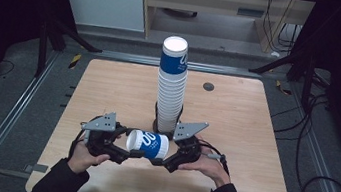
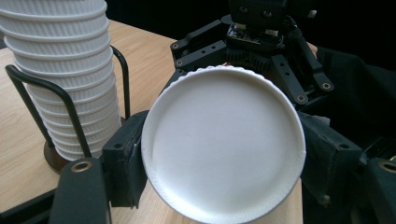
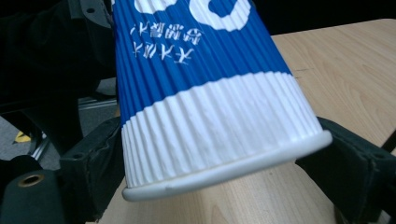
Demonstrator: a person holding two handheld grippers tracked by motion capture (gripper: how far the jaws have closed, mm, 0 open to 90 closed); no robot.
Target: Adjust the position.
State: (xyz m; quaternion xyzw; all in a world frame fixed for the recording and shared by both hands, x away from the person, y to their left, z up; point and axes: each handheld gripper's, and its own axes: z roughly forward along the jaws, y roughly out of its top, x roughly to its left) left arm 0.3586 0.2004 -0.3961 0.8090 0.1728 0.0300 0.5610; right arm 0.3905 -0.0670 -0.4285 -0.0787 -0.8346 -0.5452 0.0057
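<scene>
We hold one paper cup (image 1: 147,144) lying on its side near the table's (image 1: 109,87) front edge, its long axis running from hand to hand. The left gripper (image 1: 126,153) clamps its closed bottom; the right gripper (image 1: 158,162) has its jaws narrow around the rim end, forearms angled inward.
</scene>
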